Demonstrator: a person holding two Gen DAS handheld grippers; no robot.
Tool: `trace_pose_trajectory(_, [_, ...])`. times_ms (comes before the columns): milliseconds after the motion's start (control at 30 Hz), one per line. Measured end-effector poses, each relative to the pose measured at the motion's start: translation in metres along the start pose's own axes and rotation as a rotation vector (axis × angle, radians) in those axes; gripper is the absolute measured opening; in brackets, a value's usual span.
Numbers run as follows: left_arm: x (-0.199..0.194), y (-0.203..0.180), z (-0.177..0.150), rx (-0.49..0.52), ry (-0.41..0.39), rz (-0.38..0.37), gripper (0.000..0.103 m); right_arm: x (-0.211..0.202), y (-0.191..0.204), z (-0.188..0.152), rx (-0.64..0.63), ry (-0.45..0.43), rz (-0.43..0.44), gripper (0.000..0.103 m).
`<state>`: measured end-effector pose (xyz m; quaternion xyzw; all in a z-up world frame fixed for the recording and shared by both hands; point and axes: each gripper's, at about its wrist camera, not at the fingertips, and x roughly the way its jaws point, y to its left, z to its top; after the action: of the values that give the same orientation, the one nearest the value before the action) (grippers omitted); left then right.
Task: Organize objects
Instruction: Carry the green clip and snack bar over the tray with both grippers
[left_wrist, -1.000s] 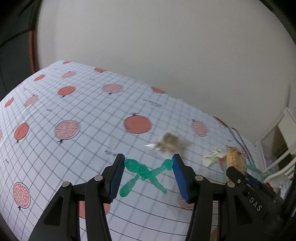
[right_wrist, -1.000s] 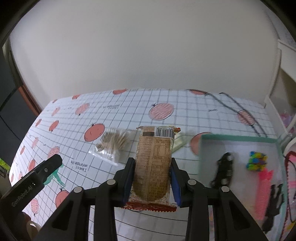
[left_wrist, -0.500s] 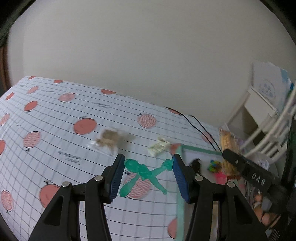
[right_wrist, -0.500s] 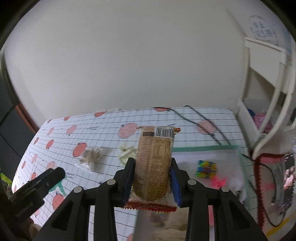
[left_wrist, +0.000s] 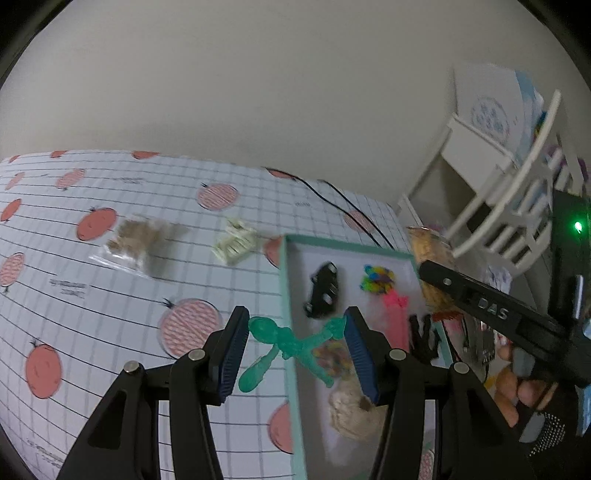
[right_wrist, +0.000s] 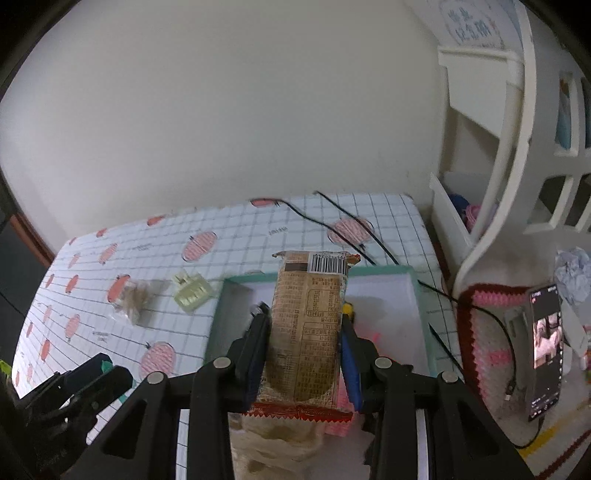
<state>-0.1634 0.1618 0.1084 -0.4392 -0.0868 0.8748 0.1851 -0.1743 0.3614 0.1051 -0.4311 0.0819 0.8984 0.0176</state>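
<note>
Two loads carried: left gripper (left_wrist: 293, 345) clamps green toy figure (left_wrist: 291, 343) above teal tray's (left_wrist: 286, 295) left rim; right gripper (right_wrist: 304, 347) clamps snack packet (right_wrist: 308, 328) over tray. Step: depositing. Next: lower, release inside.

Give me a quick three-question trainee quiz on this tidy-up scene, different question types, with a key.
1. True or false: the left gripper holds a green figure.
2. What does the right gripper hold? A) snack pack B) toy car C) phone
3. Fill in: the toy car lies in the teal ___.

Key: 1 true; 2 A; 3 tray.
</note>
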Motion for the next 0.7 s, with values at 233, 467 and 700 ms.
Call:
trace_pose_trajectory(233, [0.026,-0.023,-0.019,0.046,0.099,-0.030,0.055,0.020,-0.008,-0.012,0.012,0.064,-0.014,0.039])
trace_pose_trajectory(467, [0.044,-0.034,-0.035,0.078,0.172,-0.034,0.055,0.036,-0.001,-0.023,-0.016,0.106,-0.012,0.039])
trace_pose_trajectory(700, [0.054,-0.038,-0.044,0.087,0.223,-0.039,0.055,0.049,-0.001,-0.031,-0.021,0.144,-0.021,0.039])
